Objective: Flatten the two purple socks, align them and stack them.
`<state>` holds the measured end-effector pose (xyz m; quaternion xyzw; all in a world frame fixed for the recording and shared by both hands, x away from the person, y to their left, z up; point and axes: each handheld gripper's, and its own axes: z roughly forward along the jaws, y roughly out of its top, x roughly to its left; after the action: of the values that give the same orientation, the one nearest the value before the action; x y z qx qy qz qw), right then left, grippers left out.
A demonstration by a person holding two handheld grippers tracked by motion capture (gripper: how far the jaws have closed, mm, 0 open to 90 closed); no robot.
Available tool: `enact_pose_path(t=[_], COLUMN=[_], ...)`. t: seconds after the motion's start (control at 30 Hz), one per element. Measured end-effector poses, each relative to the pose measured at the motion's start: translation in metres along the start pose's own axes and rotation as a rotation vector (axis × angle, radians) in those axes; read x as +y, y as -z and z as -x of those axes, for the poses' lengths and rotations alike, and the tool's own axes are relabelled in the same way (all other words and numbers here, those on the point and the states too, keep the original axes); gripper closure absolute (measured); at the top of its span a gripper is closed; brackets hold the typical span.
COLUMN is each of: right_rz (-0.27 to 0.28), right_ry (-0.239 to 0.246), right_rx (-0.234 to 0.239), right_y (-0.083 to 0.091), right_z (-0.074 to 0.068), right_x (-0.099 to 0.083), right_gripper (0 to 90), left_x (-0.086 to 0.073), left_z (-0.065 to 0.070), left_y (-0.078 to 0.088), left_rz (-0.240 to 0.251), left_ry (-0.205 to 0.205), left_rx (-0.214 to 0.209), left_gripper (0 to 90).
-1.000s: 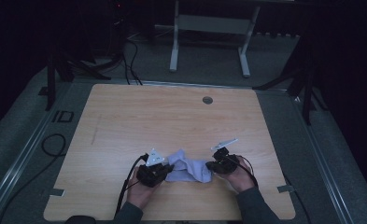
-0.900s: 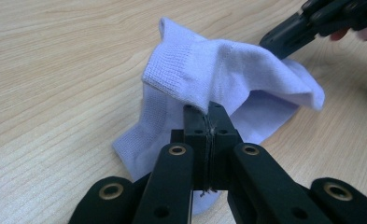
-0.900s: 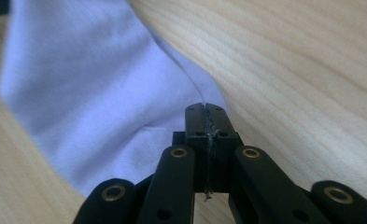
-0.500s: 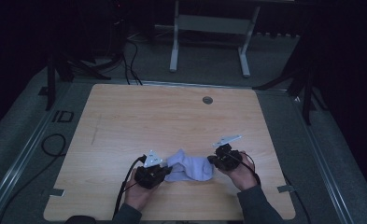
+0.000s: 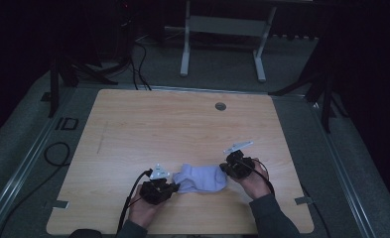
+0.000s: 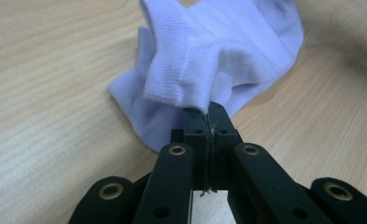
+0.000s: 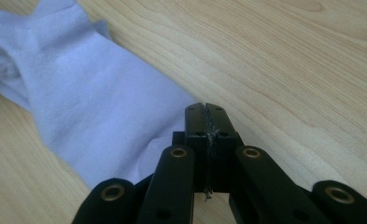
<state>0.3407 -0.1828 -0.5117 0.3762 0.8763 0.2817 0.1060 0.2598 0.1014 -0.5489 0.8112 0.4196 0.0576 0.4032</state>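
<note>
A pale lilac sock (image 5: 201, 177) lies on the wooden table (image 5: 182, 129) near its front edge, stretched between my two grippers. My left gripper (image 5: 170, 187) holds the left end: in the left gripper view the ribbed cuff (image 6: 181, 79) rises from the tip of the shut jaws (image 6: 204, 109), lifted a little off the wood. My right gripper (image 5: 228, 168) sits at the sock's right end. In the right gripper view its jaws (image 7: 205, 108) are shut, with the sock (image 7: 92, 102) flat on the table to their left and passing under them. No fabric shows between them.
A round grommet (image 5: 221, 106) is set in the table near its far edge. Black cables (image 5: 133, 198) trail from both grippers toward the person. Beyond the table stand a metal frame's legs (image 5: 185, 54) and more cables on a grey floor.
The sock lies a little flatter and more spread out than a second ago. Both hands have stayed almost where they were.
</note>
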Motion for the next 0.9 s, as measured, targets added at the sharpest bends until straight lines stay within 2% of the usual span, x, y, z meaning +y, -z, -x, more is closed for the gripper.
enact_pose_path(t=[0.17, 0.3, 0.47, 0.53, 0.63, 0.67, 0.73, 0.9], right_rz=[-0.010, -0.019, -0.033, -0.034, -0.037, -0.036, -0.034, 0.033], right_ry=[-0.001, 0.011, 0.012, 0.012, 0.018, 0.020, 0.022, 0.014], right_rx=[-0.007, -0.017, -0.024, -0.023, -0.033, -0.033, -0.027, -0.011], right_y=[-0.005, -0.009, -0.017, -0.018, -0.020, -0.020, -0.020, -0.009], right_z=[0.002, 0.001, -0.001, -0.001, -0.003, -0.003, -0.004, -0.006], right_x=[-0.001, -0.004, -0.009, -0.009, -0.011, -0.011, -0.012, -0.013], right_gripper=[89.0, 89.0, 88.8, 88.8, 88.4, 87.9, 83.2, 69.0], left_x=[-0.003, -0.004, -0.005, -0.006, -0.006, -0.005, -0.004, -0.002], left_z=[-0.002, -0.004, -0.005, -0.006, -0.006, -0.007, -0.009, -0.015], left_y=[0.002, 0.003, 0.000, -0.002, -0.002, -0.001, 0.002, 0.010], left_rz=[-0.018, -0.027, -0.055, -0.063, -0.061, -0.053, -0.039, 0.001], left_ry=[0.000, -0.001, -0.017, -0.021, -0.019, -0.016, -0.007, 0.015], left_rx=[0.012, 0.038, 0.097, 0.103, 0.123, 0.118, 0.120, 0.128], left_gripper=[89.1, 89.1, 89.0, 88.4, 81.6, 79.8, 74.8, 63.1])
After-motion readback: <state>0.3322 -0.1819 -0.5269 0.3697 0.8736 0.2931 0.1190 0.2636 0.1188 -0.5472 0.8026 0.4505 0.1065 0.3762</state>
